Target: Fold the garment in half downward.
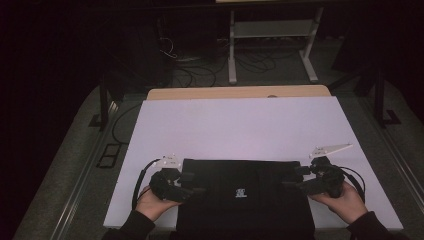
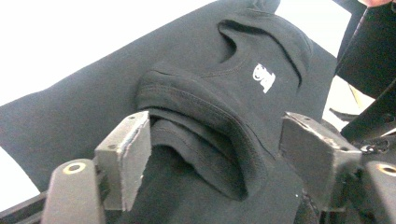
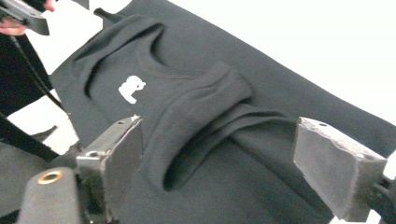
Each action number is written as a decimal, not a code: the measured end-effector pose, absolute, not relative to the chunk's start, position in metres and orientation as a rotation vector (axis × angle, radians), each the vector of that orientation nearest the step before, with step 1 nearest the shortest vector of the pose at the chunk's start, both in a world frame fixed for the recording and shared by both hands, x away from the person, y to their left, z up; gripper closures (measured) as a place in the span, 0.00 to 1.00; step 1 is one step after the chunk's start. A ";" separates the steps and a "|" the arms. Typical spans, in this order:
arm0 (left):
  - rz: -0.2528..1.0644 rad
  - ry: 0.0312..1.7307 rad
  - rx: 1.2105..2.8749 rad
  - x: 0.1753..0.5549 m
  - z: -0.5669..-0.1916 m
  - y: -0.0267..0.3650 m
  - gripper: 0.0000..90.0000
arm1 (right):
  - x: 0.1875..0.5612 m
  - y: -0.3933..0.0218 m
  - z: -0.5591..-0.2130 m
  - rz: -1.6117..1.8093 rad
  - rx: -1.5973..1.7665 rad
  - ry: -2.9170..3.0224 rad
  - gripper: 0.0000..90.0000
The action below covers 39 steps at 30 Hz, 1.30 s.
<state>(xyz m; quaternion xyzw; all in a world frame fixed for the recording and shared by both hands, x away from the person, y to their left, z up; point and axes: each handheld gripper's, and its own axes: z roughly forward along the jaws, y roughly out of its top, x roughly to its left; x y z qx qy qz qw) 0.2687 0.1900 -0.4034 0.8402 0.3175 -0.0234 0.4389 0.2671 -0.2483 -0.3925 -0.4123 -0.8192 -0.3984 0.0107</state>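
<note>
A black garment (image 1: 245, 197) with a small white logo (image 1: 240, 193) lies flat at the near edge of the white table (image 1: 240, 127). My left gripper (image 1: 196, 184) is open at the garment's left side, its jaws straddling a raised fold of cloth (image 2: 205, 135). My right gripper (image 1: 291, 178) is open at the garment's right side, jaws either side of another rumpled fold (image 3: 205, 121). The logo (image 2: 264, 77) shows beyond the left jaws, and the logo (image 3: 131, 88) shows beyond the right jaws. Neither gripper holds the cloth.
A wooden strip (image 1: 240, 92) runs along the table's far edge. Beyond it stand a white metal frame (image 1: 272, 40) and cables (image 1: 200, 70) on a dark floor. Bare white tabletop stretches behind the garment.
</note>
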 end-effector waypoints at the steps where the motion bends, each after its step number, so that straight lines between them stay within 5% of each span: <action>1: -0.059 0.783 2.094 0.270 -0.402 0.190 0.24 | 0.268 -0.250 -0.392 -1.239 -1.302 -2.551 0.15; 20: -0.080 0.800 2.104 0.288 -0.394 0.197 0.01 | 0.287 -0.273 -0.380 -1.236 -1.382 -2.585 0.01; 39: -0.014 0.834 2.047 0.308 -0.393 0.217 0.00 | 0.305 -0.289 -0.382 -1.246 -1.414 -2.552 0.00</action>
